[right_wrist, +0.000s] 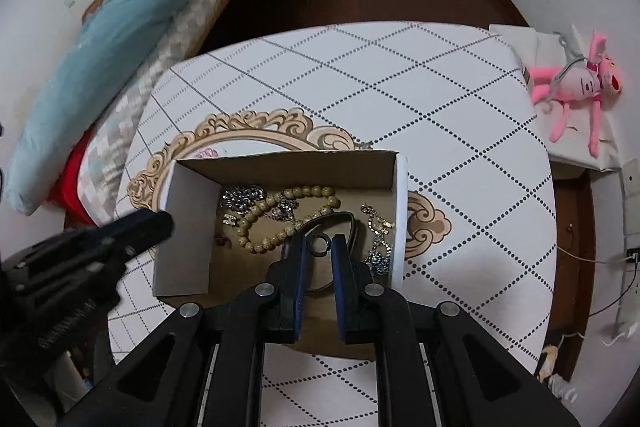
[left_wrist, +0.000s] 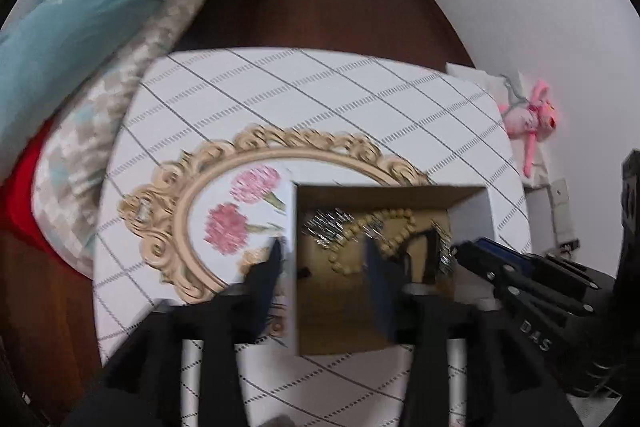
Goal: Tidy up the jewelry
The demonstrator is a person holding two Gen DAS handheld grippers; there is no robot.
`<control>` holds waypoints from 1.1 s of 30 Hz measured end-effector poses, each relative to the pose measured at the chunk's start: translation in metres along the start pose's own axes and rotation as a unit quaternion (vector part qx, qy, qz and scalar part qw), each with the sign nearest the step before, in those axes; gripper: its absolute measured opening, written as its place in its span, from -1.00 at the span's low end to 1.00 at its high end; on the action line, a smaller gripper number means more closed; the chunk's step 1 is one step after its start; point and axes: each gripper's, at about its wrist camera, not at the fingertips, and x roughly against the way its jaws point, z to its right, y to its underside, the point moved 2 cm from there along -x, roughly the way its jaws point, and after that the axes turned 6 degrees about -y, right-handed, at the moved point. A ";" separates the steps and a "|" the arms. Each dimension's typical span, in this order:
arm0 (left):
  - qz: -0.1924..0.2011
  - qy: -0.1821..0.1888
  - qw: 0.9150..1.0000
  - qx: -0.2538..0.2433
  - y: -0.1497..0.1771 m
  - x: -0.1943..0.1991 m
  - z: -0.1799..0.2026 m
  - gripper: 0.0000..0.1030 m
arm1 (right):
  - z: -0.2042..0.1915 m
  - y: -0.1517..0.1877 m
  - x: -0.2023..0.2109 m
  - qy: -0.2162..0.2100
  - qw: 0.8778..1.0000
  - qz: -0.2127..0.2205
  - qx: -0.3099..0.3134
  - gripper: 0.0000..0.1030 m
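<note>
We work at a table (right_wrist: 460, 147) with a diamond-patterned cloth, beside a bed. A cardboard box (right_wrist: 188, 219) sits on an ornate tray (left_wrist: 168, 243), holding a bead bracelet (right_wrist: 280, 219) and chains. Our right gripper (right_wrist: 318, 247) reaches in, jaws narrowly parted around a black ring (right_wrist: 320, 245); our left gripper (left_wrist: 320, 259) gapes wide over the box wall. Picking seems underway; next we'd pinch and lift.

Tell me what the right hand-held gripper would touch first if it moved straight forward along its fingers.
Probably the small black ring between the tips of the right hand-held gripper, inside the cardboard box. Just beyond it lies the wooden bead bracelet. Depth is unclear.
</note>
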 end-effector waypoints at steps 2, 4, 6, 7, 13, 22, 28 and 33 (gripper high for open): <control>0.011 -0.008 1.000 0.004 -0.003 0.004 -0.005 0.31 | 0.001 -0.001 0.002 -0.001 1.000 0.003 -0.002 -0.52; 0.013 -0.018 1.000 0.009 -0.003 0.006 -0.010 0.34 | 0.002 -0.001 0.006 -0.002 1.000 0.007 -0.004 -0.44; 0.013 -0.026 1.000 0.009 -0.003 0.005 -0.014 0.48 | 0.003 -0.001 0.011 -0.007 1.000 0.010 -0.009 -0.44; 0.014 -0.030 0.999 0.011 0.000 0.005 -0.017 0.66 | 0.003 -0.001 0.013 -0.003 1.000 0.011 -0.009 -0.42; 0.017 -0.064 0.998 0.005 0.019 0.001 -0.020 0.99 | 0.003 0.008 0.031 0.078 0.996 0.036 0.013 0.58; 0.014 -0.082 0.997 -0.004 0.047 -0.011 -0.015 1.00 | 0.013 0.035 0.025 0.155 0.987 0.023 0.029 0.98; 0.019 -0.083 0.996 0.000 0.055 -0.002 -0.014 1.00 | 0.016 0.042 0.026 0.155 0.987 0.029 0.020 0.98; 0.044 -0.082 0.996 0.005 0.063 0.025 -0.011 1.00 | 0.014 0.050 0.042 0.151 0.987 0.044 0.013 0.98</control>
